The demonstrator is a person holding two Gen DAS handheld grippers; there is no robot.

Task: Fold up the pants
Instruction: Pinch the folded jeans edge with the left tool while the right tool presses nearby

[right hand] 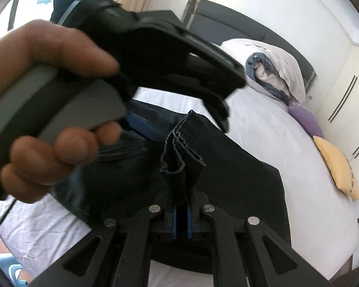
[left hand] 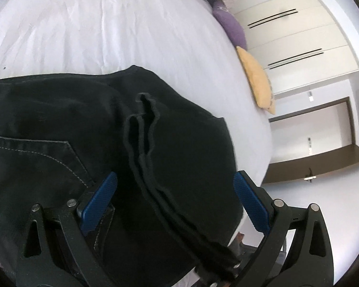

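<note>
- The black pants [left hand: 59, 124] lie on the white bed [left hand: 107, 28], near its near edge, with the pocket side to the left in the left wrist view.
- My right gripper [right hand: 182, 222] has its blue pads pressed together on a bunched hem of the pants [right hand: 179, 157]; the folded cloth stands up out of the jaws.
- My left gripper [left hand: 174, 205] is spread wide, with nothing pinched. The same bunched hem [left hand: 146, 143] runs between its two pads, from the near side toward the far side, without touching either of them.
- In the right wrist view the hand [right hand: 47, 110] with the left gripper is above the pants, to the left of the held hem.
- I judge that the next move depends on this: the hem's long axis points away from the left gripper, so that gripper is the nearer one and could close on it.
- The purple cushion [left hand: 229, 26] and the yellow cushion [left hand: 256, 79] lie at the right edge, well apart from the pants.
</note>
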